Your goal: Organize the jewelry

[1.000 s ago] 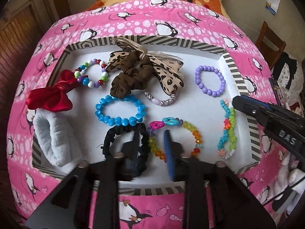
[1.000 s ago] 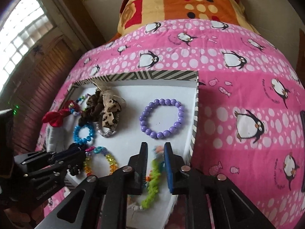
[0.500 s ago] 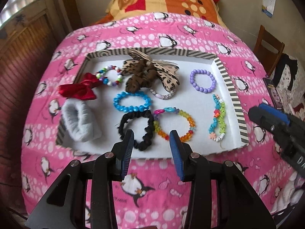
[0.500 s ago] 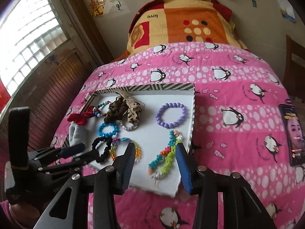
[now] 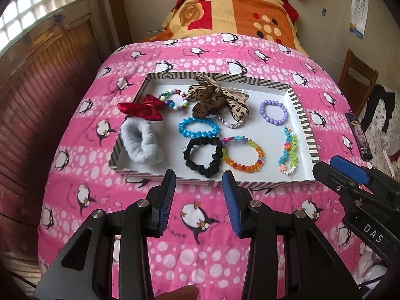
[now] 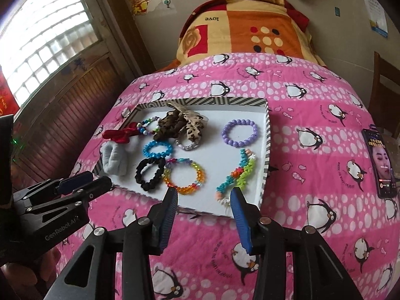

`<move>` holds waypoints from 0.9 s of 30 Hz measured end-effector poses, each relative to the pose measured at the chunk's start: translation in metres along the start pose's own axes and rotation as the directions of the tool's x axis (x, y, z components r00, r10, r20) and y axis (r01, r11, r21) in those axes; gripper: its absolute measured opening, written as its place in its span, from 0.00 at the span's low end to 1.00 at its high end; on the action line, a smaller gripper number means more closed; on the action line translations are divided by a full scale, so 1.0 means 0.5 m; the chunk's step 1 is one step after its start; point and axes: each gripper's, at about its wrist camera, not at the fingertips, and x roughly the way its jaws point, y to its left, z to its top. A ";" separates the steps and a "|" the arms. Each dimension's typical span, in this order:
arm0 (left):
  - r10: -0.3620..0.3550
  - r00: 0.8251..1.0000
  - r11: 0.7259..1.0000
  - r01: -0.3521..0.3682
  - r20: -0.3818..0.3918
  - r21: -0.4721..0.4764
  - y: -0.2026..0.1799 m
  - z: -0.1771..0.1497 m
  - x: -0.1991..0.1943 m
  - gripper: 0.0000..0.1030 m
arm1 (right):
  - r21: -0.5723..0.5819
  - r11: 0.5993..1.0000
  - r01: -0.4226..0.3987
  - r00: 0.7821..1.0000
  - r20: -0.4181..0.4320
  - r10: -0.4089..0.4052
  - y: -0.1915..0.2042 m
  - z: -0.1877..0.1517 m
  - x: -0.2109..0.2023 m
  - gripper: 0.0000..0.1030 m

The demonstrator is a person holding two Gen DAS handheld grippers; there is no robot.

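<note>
Jewelry lies in a shallow striped tray [image 5: 303,122] on the pink penguin bedspread [image 5: 200,222], in the middle of both frames. Nearest, at the bottom of the left wrist view, the left claw [image 5: 198,178] has its jaws apart with nothing between them; it is above the bedspread, just before the near edge of the tray. The right claw [image 6: 203,195] is also open and empty, at the bottom of its own view, over the near rim.

In the near row of the tray lie a grey fluffy band [image 5: 141,143] at the left, a black scrunchie [image 5: 203,156], an orange and yellow bead bracelet [image 5: 243,153] touching it, and a green and turquoise bracelet [image 5: 290,150] at the right. Behind them is a blue bead bracelet [image 5: 198,127]. Farther back are a red bow [image 5: 142,108], a many-coloured bead bracelet [image 5: 173,100], a brown scrunchie with a leopard bow [image 5: 216,100] and a purple bead bracelet [image 5: 273,112]. A phone [image 6: 381,162] lies on the bedspread at the right. At the top, a folded orange blanket [image 5: 235,12] is on the bed.
</note>
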 end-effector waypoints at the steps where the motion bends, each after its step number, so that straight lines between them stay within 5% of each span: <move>1: 0.000 1.000 1.000 0.000 0.001 -0.003 0.002 -0.002 -0.003 0.37 | -0.002 1.000 0.000 1.000 0.000 0.000 0.001 0.000 -0.001 0.41; 27: -0.001 1.000 1.000 0.001 0.024 0.006 0.017 -0.012 -0.027 0.37 | 0.006 1.000 0.011 1.000 0.001 -0.011 0.014 -0.008 -0.014 0.41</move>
